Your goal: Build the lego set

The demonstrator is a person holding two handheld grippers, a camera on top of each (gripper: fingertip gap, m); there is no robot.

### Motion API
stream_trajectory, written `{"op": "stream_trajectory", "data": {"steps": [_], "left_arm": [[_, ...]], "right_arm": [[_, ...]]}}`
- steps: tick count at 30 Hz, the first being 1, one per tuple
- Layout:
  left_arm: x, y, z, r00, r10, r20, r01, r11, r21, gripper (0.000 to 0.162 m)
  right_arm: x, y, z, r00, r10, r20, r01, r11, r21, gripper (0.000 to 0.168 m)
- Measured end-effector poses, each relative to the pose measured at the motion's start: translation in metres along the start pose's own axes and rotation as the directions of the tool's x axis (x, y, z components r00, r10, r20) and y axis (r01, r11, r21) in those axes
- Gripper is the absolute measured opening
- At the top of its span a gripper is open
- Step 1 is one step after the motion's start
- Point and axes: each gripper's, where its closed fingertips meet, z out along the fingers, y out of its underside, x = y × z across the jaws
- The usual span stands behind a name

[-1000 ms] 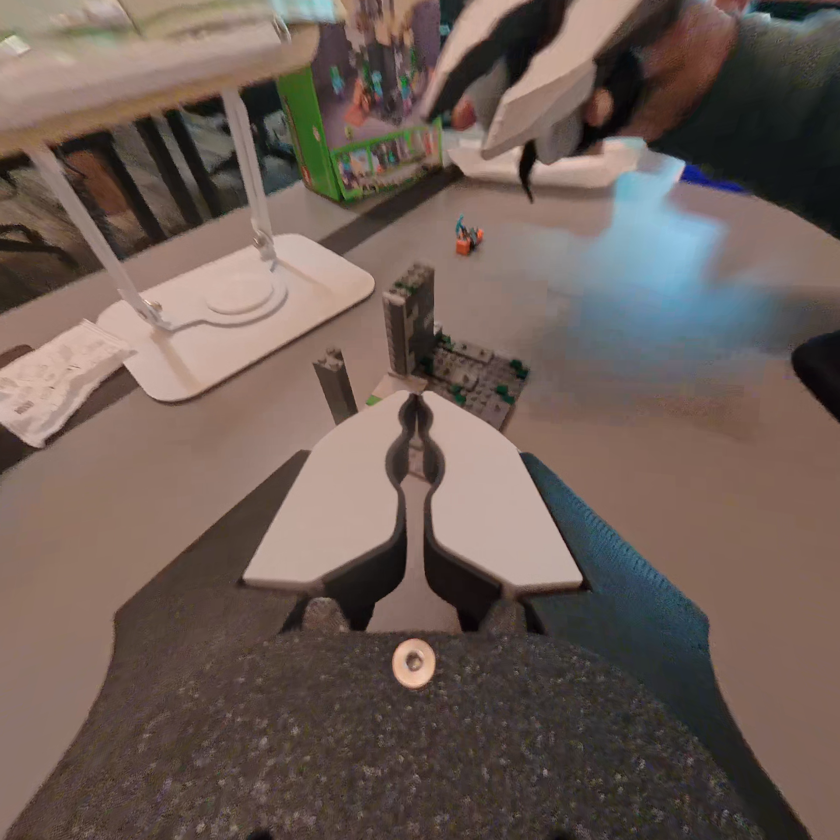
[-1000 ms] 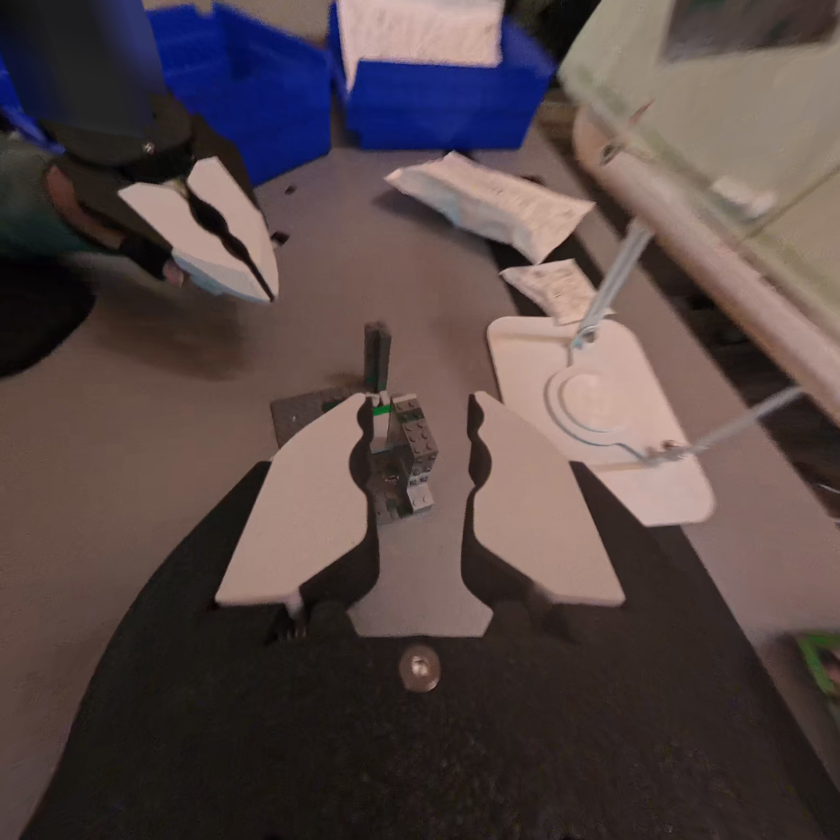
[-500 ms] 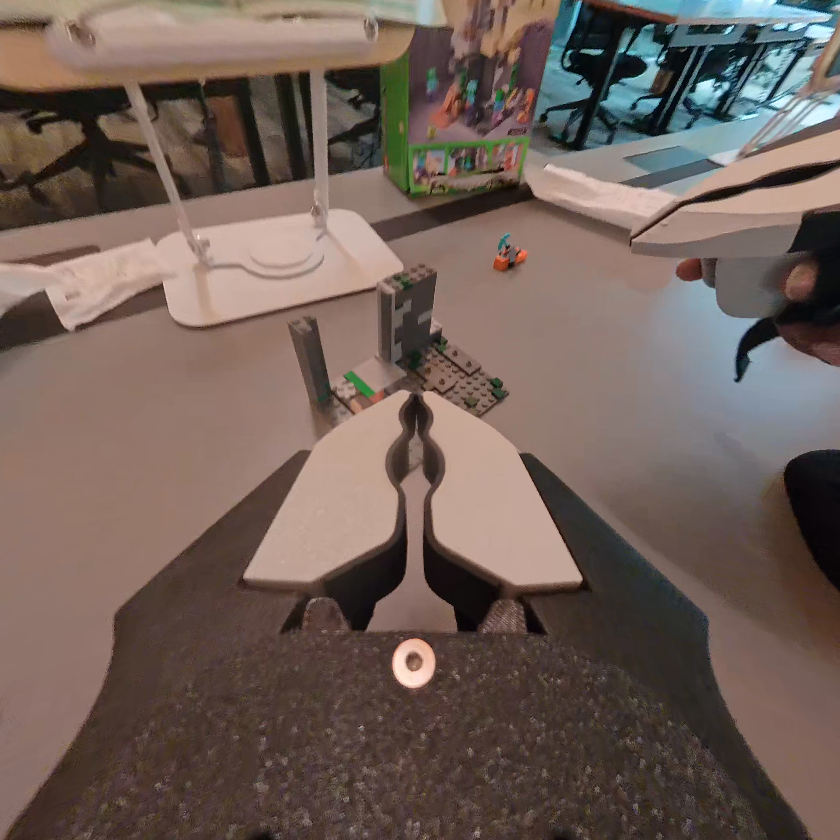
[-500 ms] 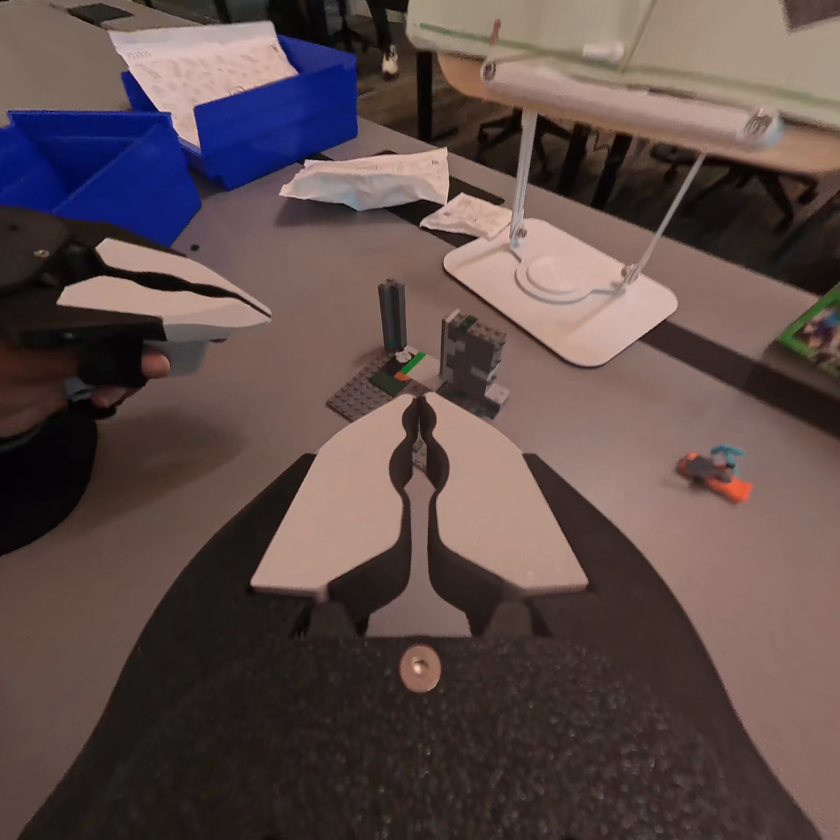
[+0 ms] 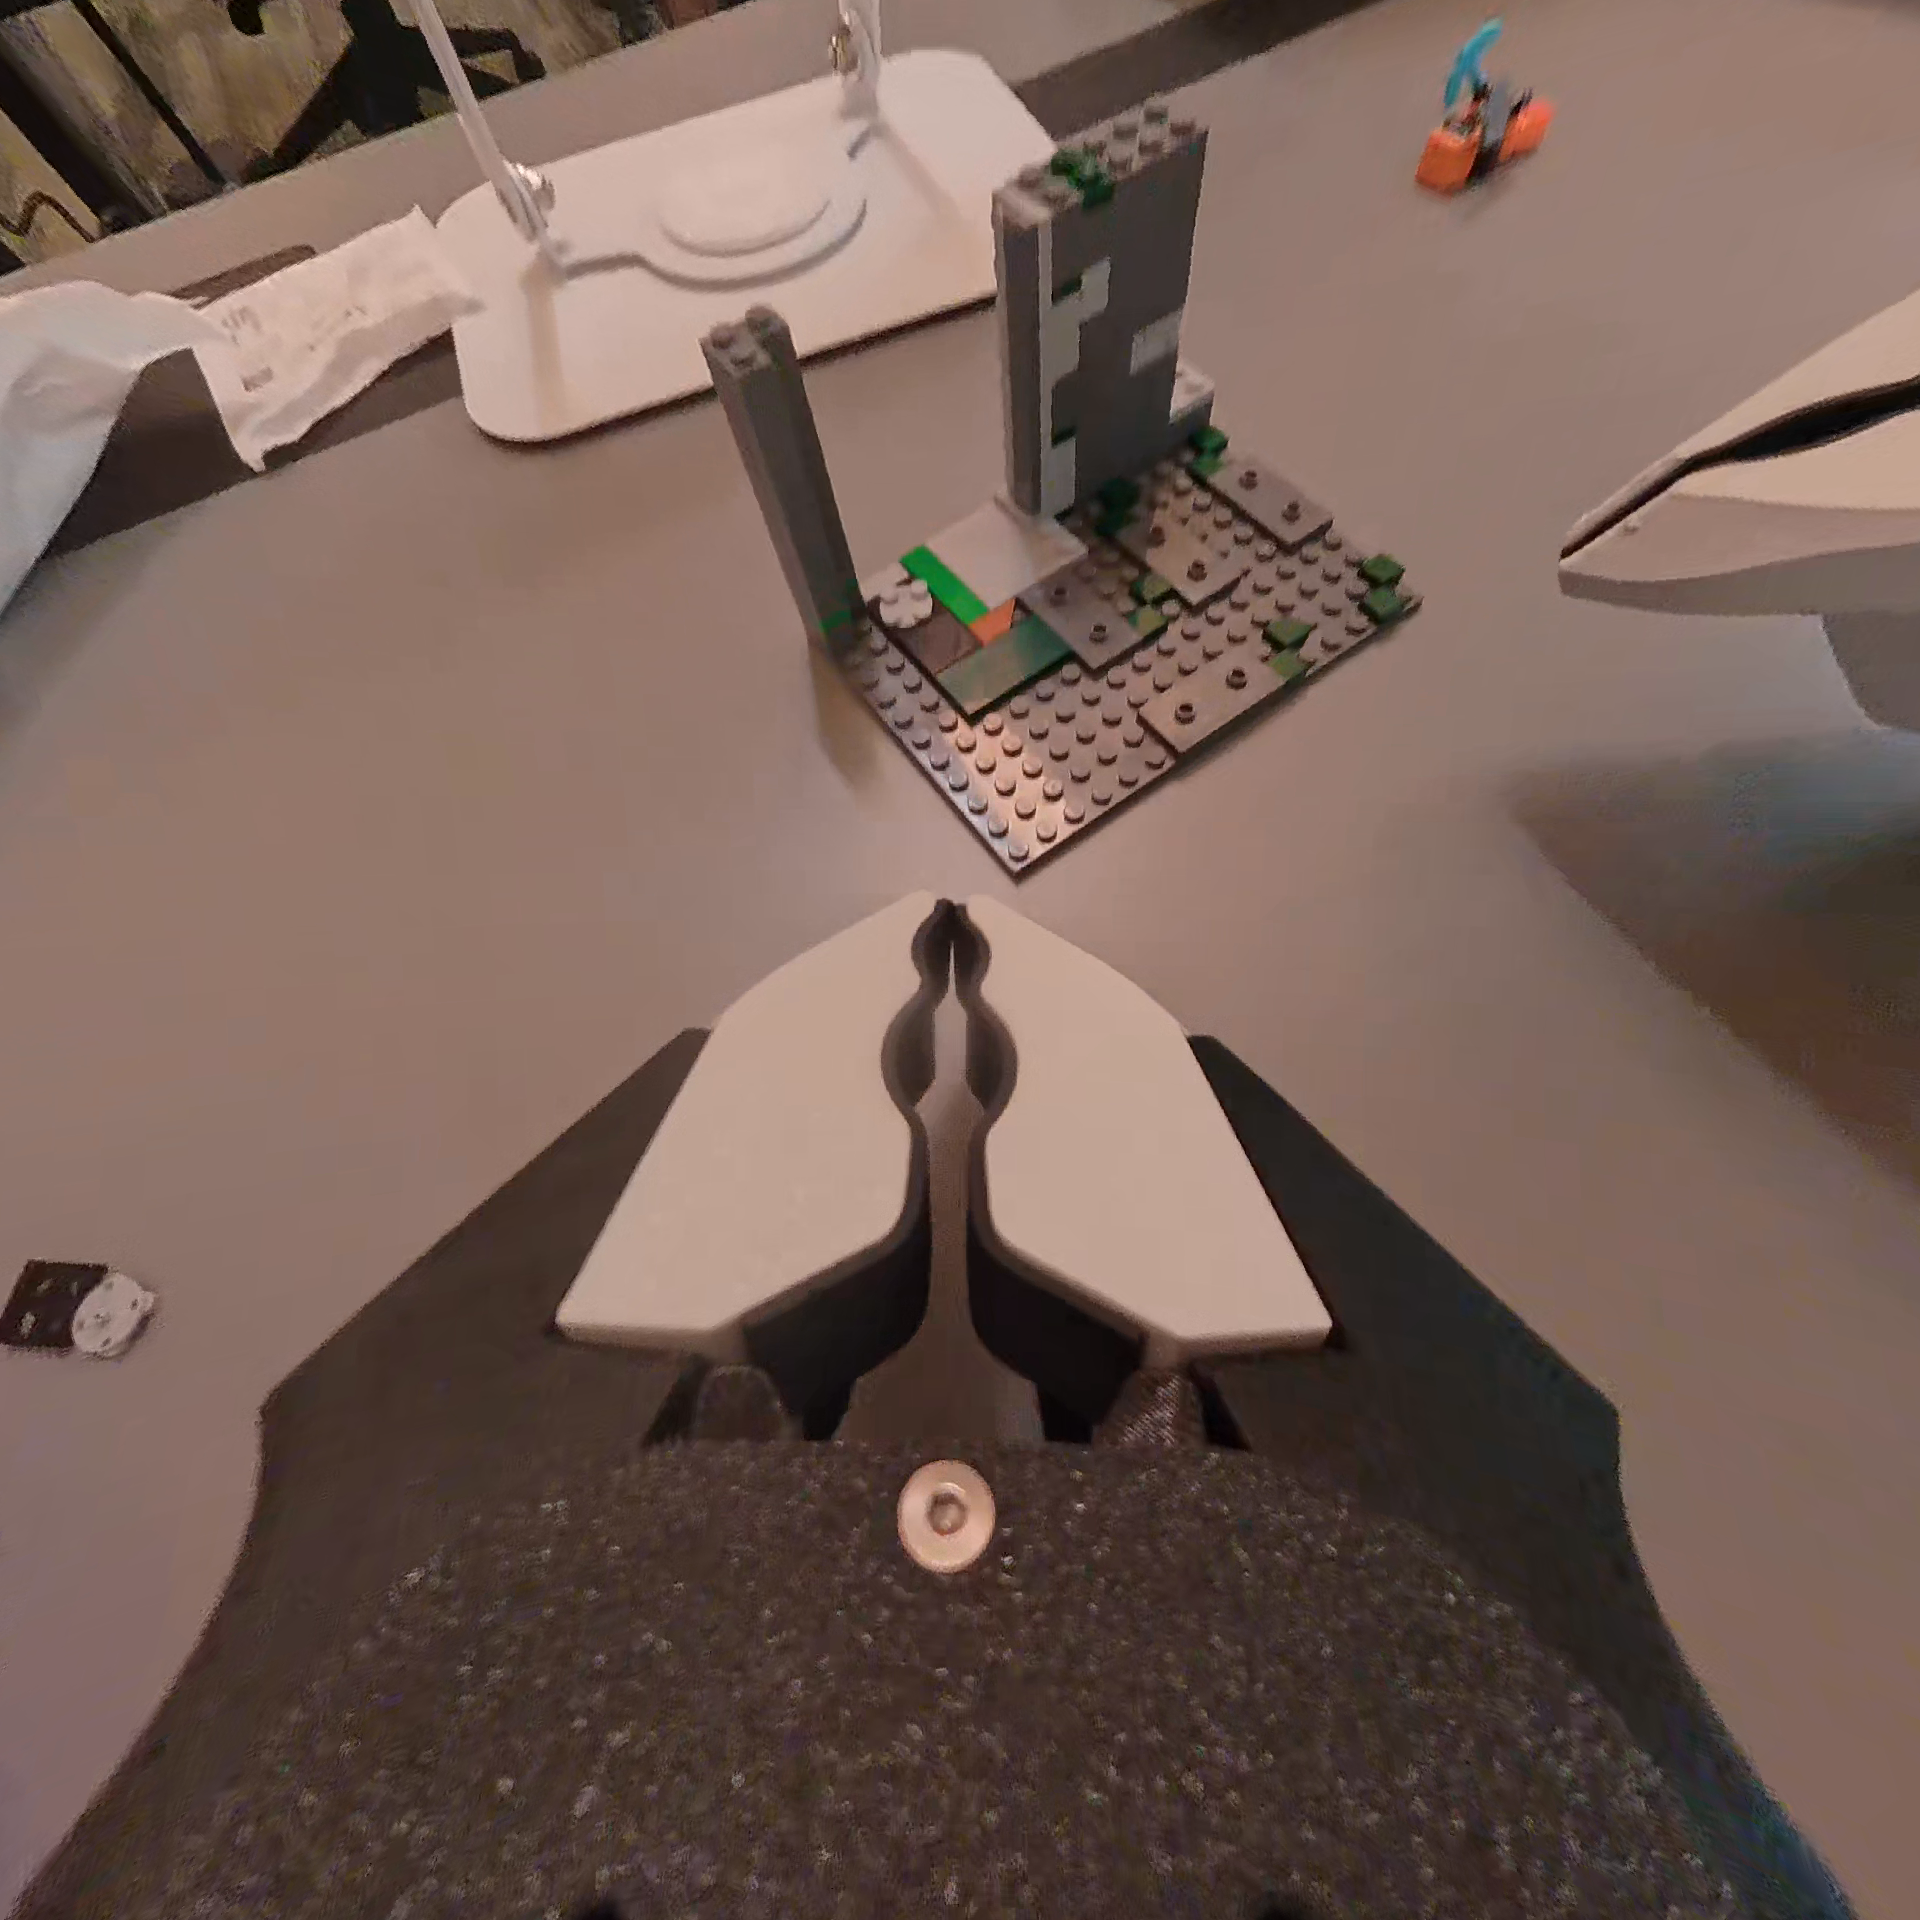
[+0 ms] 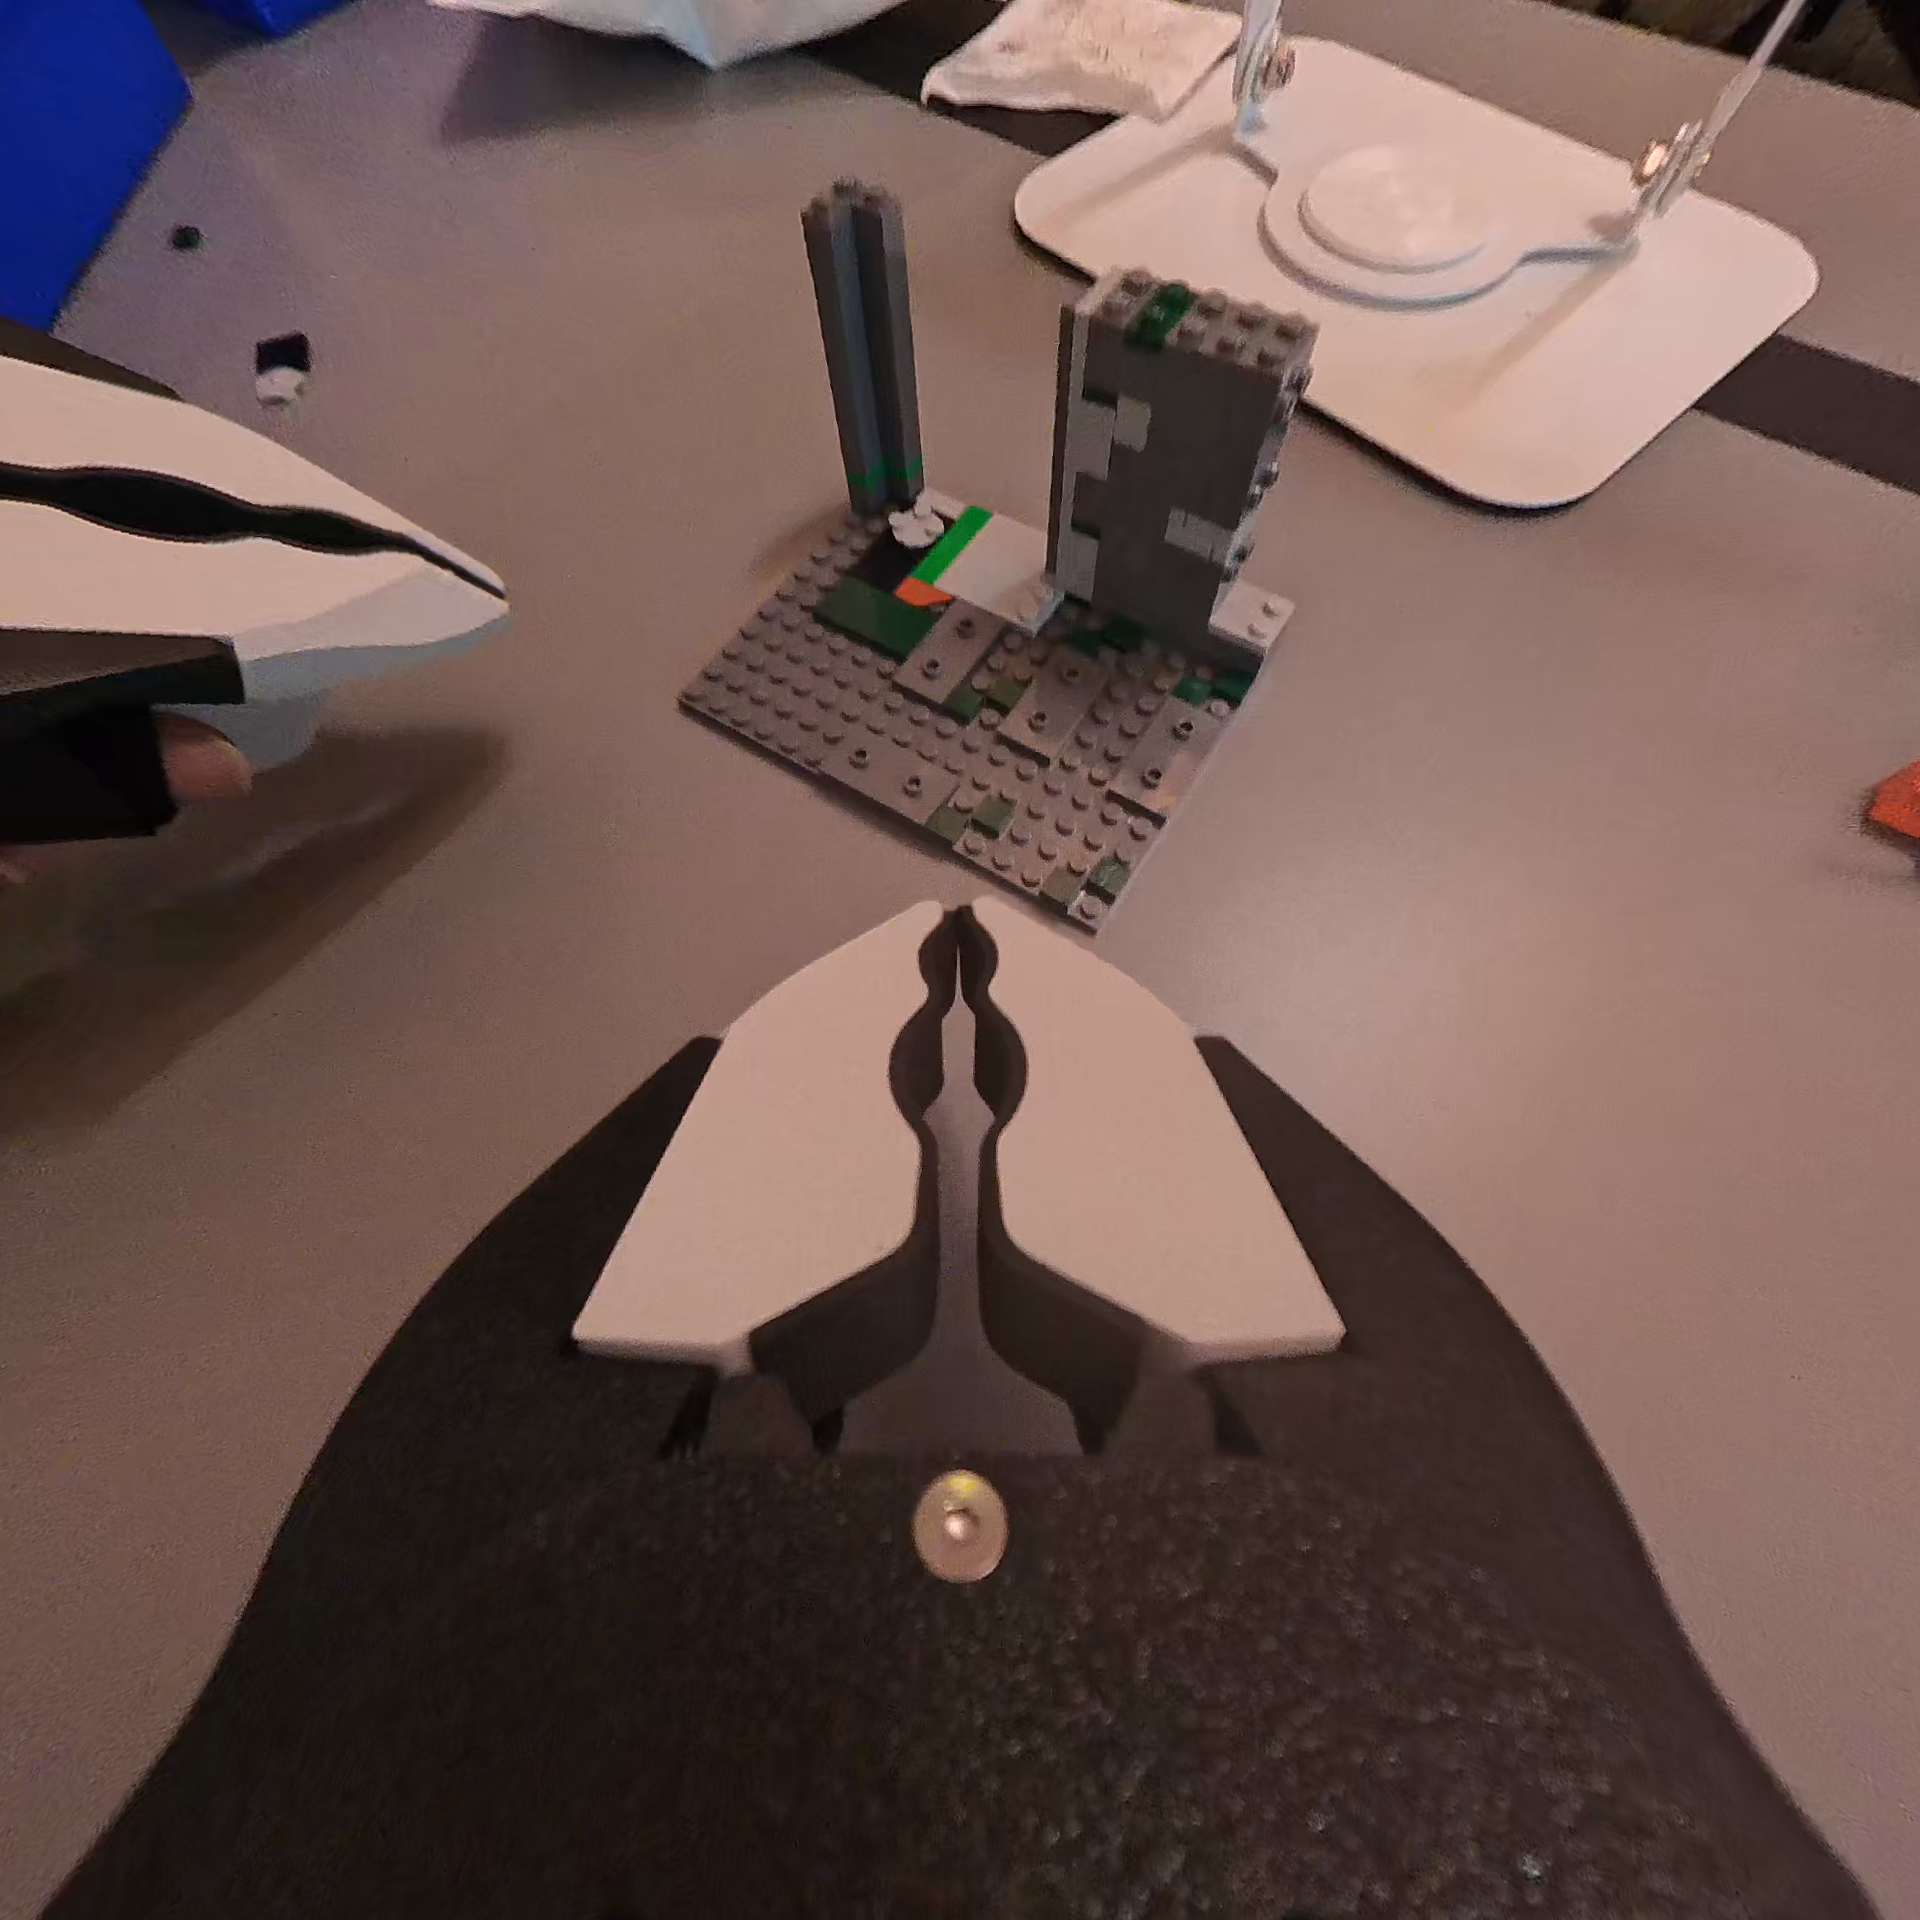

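The lego build stands on the grey table: a grey studded baseplate (image 5: 1049, 758) with a tall thin grey pillar (image 5: 784, 473) and a wider grey wall (image 5: 1117, 301). It also shows in the right wrist view: baseplate (image 6: 831, 717), pillar (image 6: 862, 353), wall (image 6: 1174, 457). My left gripper (image 5: 948, 914) is shut and empty, just short of the baseplate's near corner; it also shows in the right wrist view (image 6: 488, 592). My right gripper (image 6: 958, 914) is shut and empty at the plate's near edge; it also shows in the left wrist view (image 5: 1574, 551).
A white stand base (image 5: 748, 239) lies behind the build, also in the right wrist view (image 6: 1455, 270). White paper bags (image 5: 312, 312) lie at the left. A small orange and blue lego piece (image 5: 1475, 135) sits far right. Loose small parts (image 5: 73, 1314) lie at the left. A blue bin (image 6: 73, 135) stands far left. The grippers' ends are close to 12 cm from one another.
Both grippers have swung down and back, now facing the build from opposite sides. The right gripper closed from open a second ago. The build has not moved.
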Motion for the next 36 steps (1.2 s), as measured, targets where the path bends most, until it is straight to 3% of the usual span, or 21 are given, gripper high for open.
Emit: {"op": "stream_trajectory", "data": {"steps": [12,36], "left_arm": [[-0.012,0.020,0.004,1.000,0.008,0.014,-0.007,0.998,-0.061,0.000],[-0.008,0.028,0.010,0.996,0.084,0.027,-0.081,0.991,-0.109,0.000]], "right_arm": [[0.003,0.017,0.006,0.999,-0.027,-0.023,0.025,0.998,-0.056,0.000],[0.007,0.024,0.007,0.998,-0.044,-0.035,0.041,0.996,-0.079,0.000]]}}
